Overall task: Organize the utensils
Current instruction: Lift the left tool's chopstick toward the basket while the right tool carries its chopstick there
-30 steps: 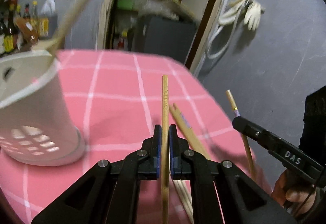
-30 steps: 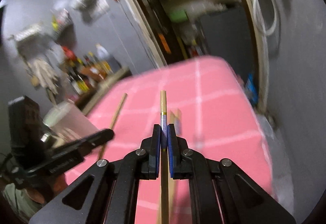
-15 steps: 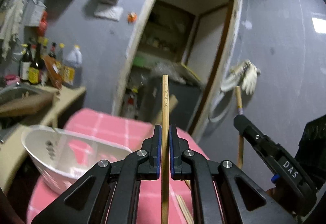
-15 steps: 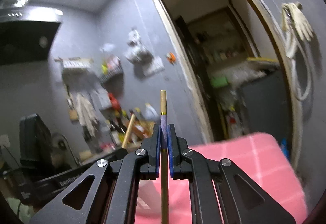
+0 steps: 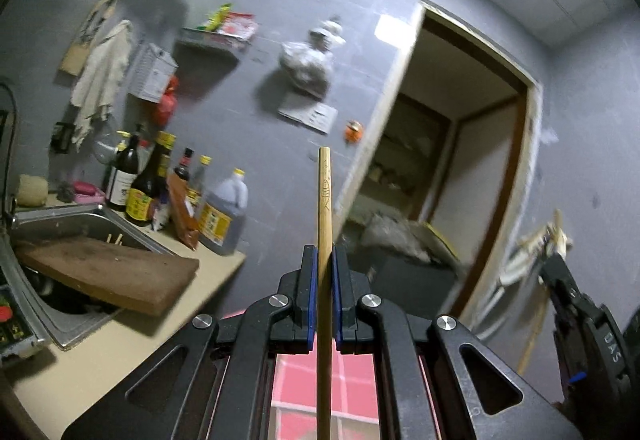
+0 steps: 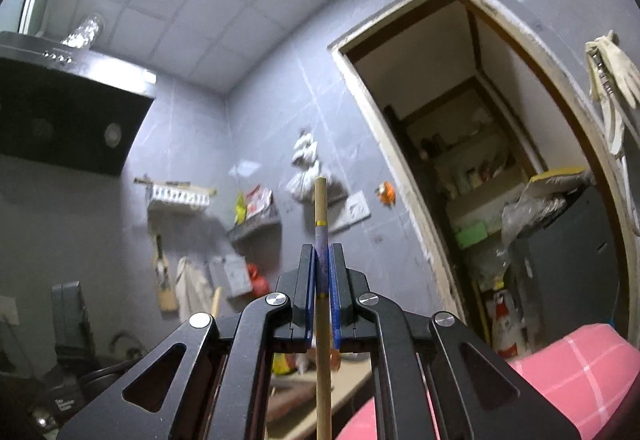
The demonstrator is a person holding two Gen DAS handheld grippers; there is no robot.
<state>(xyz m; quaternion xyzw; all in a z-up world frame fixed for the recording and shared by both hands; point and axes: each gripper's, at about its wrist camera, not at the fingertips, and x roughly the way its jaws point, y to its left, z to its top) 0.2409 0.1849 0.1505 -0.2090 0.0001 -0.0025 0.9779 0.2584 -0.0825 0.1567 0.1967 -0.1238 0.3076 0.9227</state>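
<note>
Clamped between the blue pads of the left hand-held gripper (image 5: 324, 260): a plain light-wood chopstick with a small fish mark etched near its tip (image 5: 323, 208), standing straight out past the fingers and lifted clear above the pink checked tabletop (image 5: 312, 380), only a patch of which shows beneath the black linkage. Pinched likewise in the right hand-held gripper (image 6: 322, 260): a second wooden chopstick with a speckled purple band and a thin gold ring (image 6: 320, 208), tip aimed up toward the grey tiled wall, the near corner of the pink tabletop (image 6: 568, 360) low at the right edge of that view. Both jaws closed tight on their sticks. Seen at the right border of the left wrist view: the black body of the right hand-held gripper, blurred. Beyond the tabletop's left side: a beige counter (image 5: 120, 336) with a steel sink (image 5: 72, 224), a dark wooden cutting board (image 5: 108, 276) laid across it, and a cluster of dark sauce bottles (image 5: 160, 184) against the wall. Further back: an open doorway (image 5: 448, 160) and a black range hood (image 6: 68, 120).
</note>
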